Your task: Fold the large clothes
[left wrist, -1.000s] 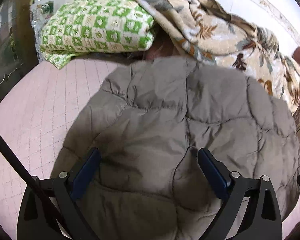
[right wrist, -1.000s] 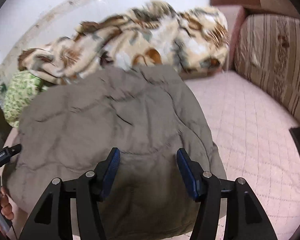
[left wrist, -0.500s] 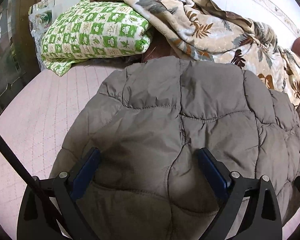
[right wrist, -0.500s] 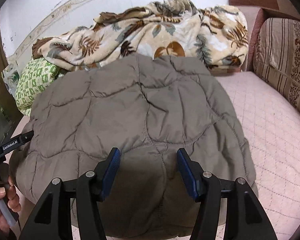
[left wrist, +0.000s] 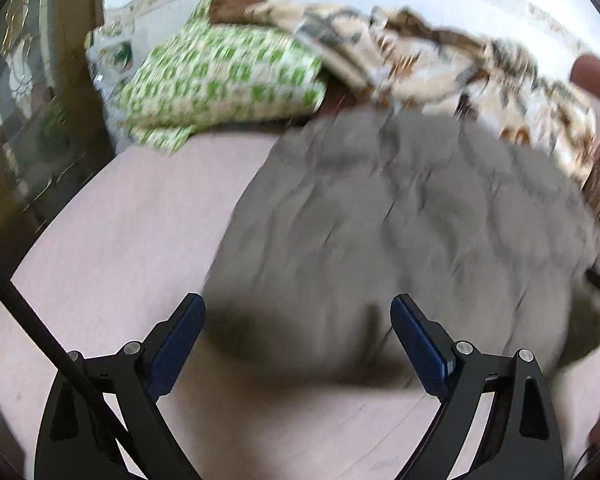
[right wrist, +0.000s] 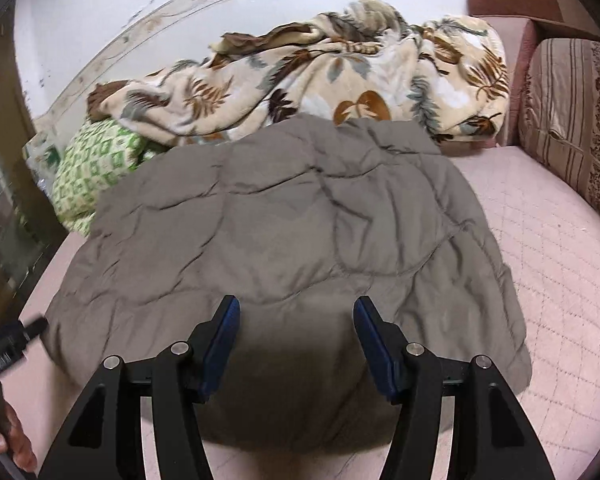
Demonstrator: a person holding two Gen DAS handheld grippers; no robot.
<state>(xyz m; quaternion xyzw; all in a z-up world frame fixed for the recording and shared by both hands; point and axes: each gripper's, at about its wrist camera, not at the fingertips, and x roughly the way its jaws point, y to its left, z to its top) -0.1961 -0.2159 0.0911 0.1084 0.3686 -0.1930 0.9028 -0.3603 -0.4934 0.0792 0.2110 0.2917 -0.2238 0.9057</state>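
— Where is the grey quilted jacket (right wrist: 284,232)?

— It lies flat on the pink bed (right wrist: 560,272), a leaf-print blanket (right wrist: 320,76) behind it and a green checked pillow (left wrist: 220,76) beside.

— And the tools?

— The left tool (left wrist: 296,336) is wide apart (its jaws have just been closing a little), holding nothing. The right tool (right wrist: 296,336) is open above the jacket's near edge.

quilted jacket (right wrist: 292,240) | grey-brown, puffy | folded, lying flat | on pink bed cover

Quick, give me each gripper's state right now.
Left gripper: open, holding nothing, jaws have just been closing slightly.
Right gripper: open over the grey quilted jacket, gripping nothing.
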